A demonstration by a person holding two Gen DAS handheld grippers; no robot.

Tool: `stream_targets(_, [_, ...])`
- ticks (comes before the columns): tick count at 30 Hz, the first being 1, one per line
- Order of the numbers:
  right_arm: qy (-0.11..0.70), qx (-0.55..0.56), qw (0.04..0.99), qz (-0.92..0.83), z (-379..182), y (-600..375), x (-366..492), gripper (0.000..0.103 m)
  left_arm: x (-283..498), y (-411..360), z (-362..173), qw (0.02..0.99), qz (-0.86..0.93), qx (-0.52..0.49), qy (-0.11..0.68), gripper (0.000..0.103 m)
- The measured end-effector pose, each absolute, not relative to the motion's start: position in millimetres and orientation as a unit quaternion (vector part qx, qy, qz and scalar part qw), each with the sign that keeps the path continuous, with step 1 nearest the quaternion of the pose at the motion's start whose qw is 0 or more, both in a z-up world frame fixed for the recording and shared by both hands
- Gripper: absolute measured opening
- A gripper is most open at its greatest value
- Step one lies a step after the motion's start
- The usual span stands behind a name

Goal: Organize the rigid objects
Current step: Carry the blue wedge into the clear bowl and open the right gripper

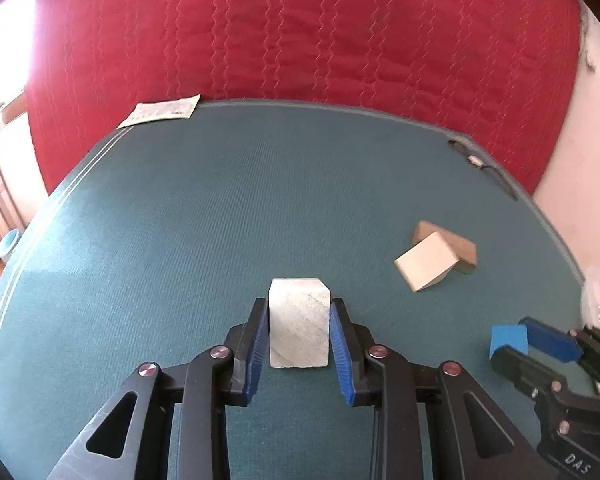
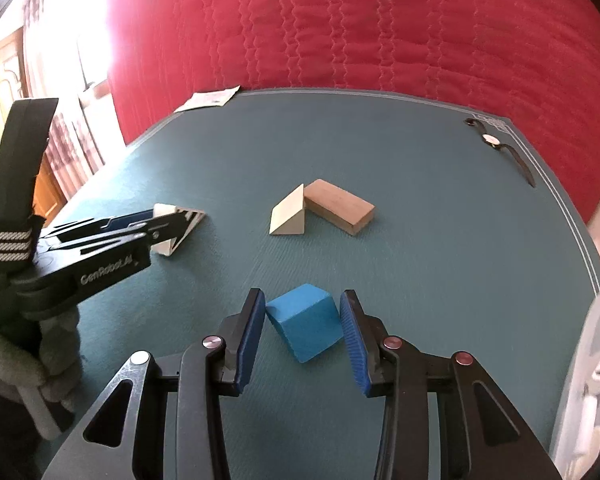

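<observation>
A white stone-like block [image 1: 299,324] stands on the teal mat [image 1: 180,240], and my left gripper [image 1: 299,305] is shut on it, both blue pads flat against its sides. From the right wrist view that gripper [image 2: 180,216] comes in from the left, covering most of the block [image 2: 165,246]. A blue cube [image 2: 306,322] sits turned cornerwise between the fingers of my right gripper [image 2: 302,295], whose pads press on its two corners. The left wrist view shows the same grip [image 1: 514,340] on the cube [image 1: 506,336] at the far right.
A cream wedge [image 2: 288,214] leans against a brown wooden block [image 2: 340,206] mid-mat. A wristwatch [image 2: 496,144] lies at the back right corner, a paper slip [image 2: 210,100] at the back left. A clear plastic container [image 2: 596,360] stands at the right edge. A red quilt [image 2: 380,40] lies behind.
</observation>
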State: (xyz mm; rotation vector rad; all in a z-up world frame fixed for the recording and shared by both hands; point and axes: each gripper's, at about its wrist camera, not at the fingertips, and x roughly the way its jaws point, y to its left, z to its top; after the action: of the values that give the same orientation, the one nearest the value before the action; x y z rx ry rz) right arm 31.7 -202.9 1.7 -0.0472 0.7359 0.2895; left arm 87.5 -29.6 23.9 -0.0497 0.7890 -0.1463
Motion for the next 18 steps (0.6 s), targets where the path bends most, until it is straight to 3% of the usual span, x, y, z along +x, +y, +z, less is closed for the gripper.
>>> stream_targets(11, [0.351, 0.008, 0.927, 0.129, 8.0, -220.4, -0.9, 0.040, 82.5, -35.2, 32.3, 0.924, -0.103, -0.028, 0.368, 0.033])
stream_targets(14, [0.349, 0.013, 0.928, 0.130, 8.1, -222.5, -10.0, 0.040, 82.9, -33.9, 31.6, 0.923, -0.102, -0.031, 0.370, 0.047])
stream_targets(15, [0.349, 0.014, 0.928, 0.131, 7.9, -223.0, -12.2, 0.040, 83.1, -34.4, 31.0, 0.923, -0.099, -0.028, 0.370, 0.057])
stream_targets(18, [0.345, 0.019, 0.929, 0.132, 8.0, -226.2, -18.8, 0.040, 85.9, -33.6, 26.0, 0.921, -0.086, -0.024, 0.379, 0.059])
